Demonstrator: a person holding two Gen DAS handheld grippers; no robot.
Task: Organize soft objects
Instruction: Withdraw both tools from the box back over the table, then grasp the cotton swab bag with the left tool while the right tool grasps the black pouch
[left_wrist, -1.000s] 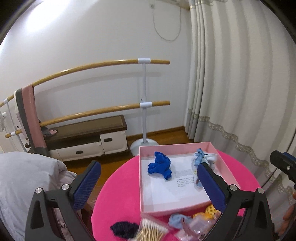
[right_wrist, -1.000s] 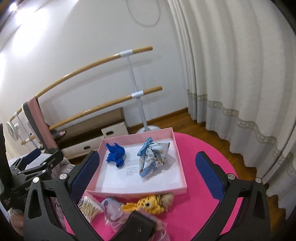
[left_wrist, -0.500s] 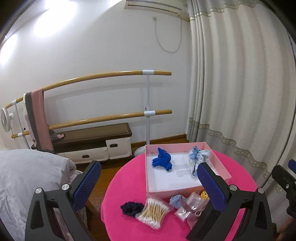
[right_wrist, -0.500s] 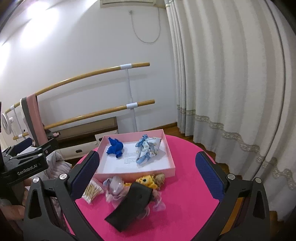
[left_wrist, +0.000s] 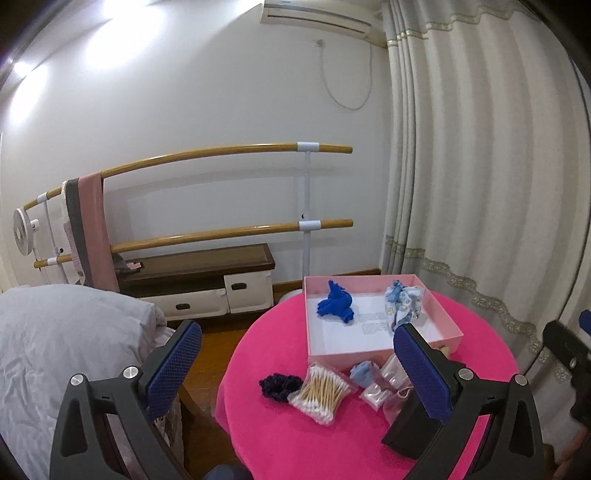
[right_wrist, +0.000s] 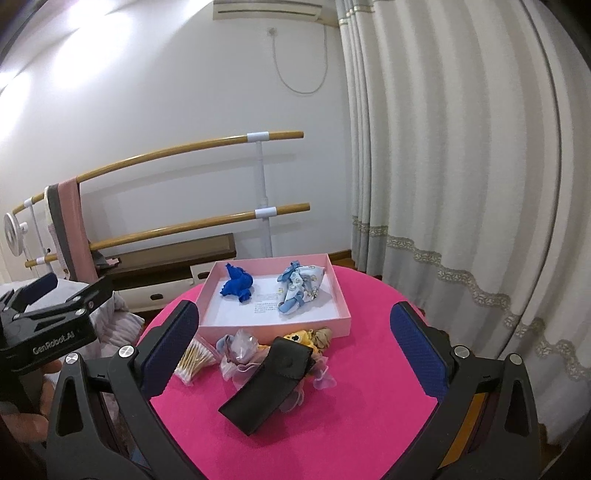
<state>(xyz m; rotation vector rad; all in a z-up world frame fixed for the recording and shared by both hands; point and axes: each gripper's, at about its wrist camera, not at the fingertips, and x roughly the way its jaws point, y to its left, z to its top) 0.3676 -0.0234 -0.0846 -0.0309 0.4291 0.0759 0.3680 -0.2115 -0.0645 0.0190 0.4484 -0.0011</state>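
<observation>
Both grippers pulled back higher above pink box (right_wrist: 273, 321), left gripper (left_wrist: 299, 373) and right gripper (right_wrist: 295, 350) fingers wide apart, empty

Left tool (left_wrist: 295, 363) held level, jaws spread wide; right tool (right_wrist: 295, 339) likewise, gripping nothing.

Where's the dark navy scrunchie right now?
Left wrist view: the navy scrunchie lies on the pink table, touching the cotton swab bag on its left, outside the pink box.

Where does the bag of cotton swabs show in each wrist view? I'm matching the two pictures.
Left wrist: cotton swabs, lower centre, between dark scrunchie and clear pouches.
Right wrist: cotton swabs, lower left, beside the left finger pad.
Shared landmark: pink box just behind.
</observation>
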